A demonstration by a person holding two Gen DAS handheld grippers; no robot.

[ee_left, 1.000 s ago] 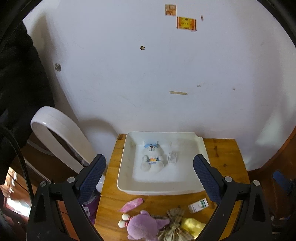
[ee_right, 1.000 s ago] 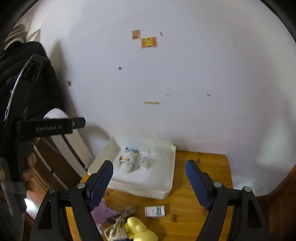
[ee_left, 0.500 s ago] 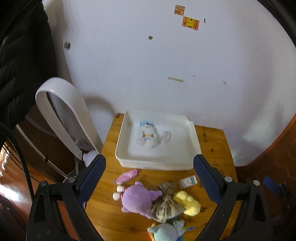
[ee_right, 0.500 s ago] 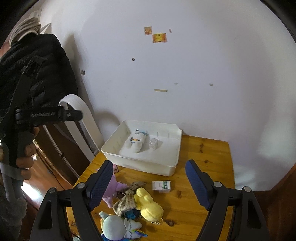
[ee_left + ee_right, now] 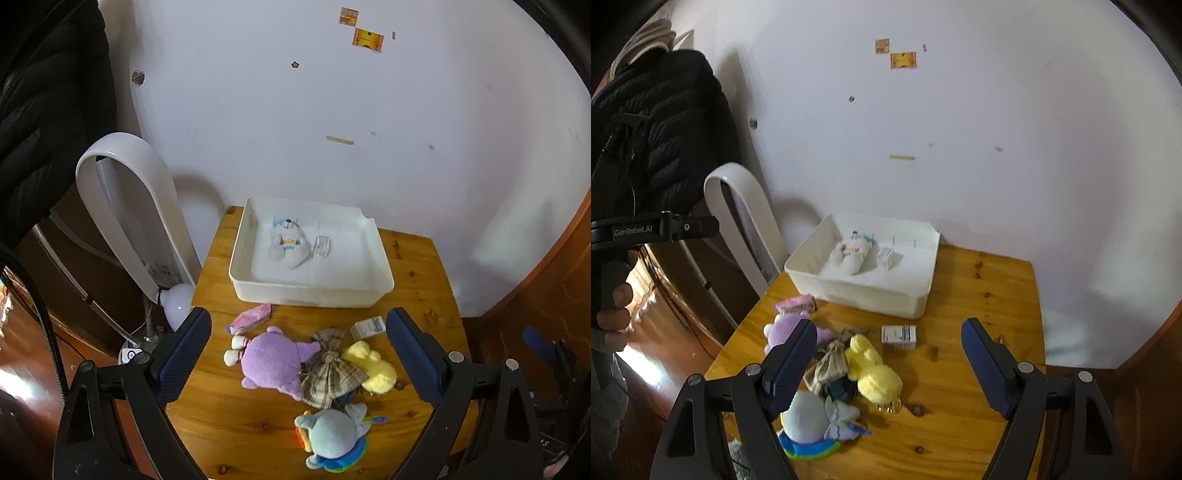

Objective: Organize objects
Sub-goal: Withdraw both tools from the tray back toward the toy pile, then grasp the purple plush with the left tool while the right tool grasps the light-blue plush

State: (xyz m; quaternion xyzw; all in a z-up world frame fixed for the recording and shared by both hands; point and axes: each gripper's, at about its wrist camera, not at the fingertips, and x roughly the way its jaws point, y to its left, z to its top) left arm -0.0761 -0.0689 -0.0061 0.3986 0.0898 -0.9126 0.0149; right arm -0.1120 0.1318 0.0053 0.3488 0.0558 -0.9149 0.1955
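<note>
From the left wrist, the left tool (image 5: 297, 341) hangs spread and empty above the wooden worktop (image 5: 417, 273). The white plastic tray (image 5: 310, 293) at the far side holds a small white plush bear (image 5: 288, 242) and a clear box (image 5: 322, 247); a purple plush toy (image 5: 271, 360) lies near.

From the right wrist, the right tool (image 5: 888, 356) is also spread wide, empty. The yellow plush toy (image 5: 873, 369) and small white carton (image 5: 898, 336) lie loose near the tray. A pick seems next: descend, close on one toy.
</note>
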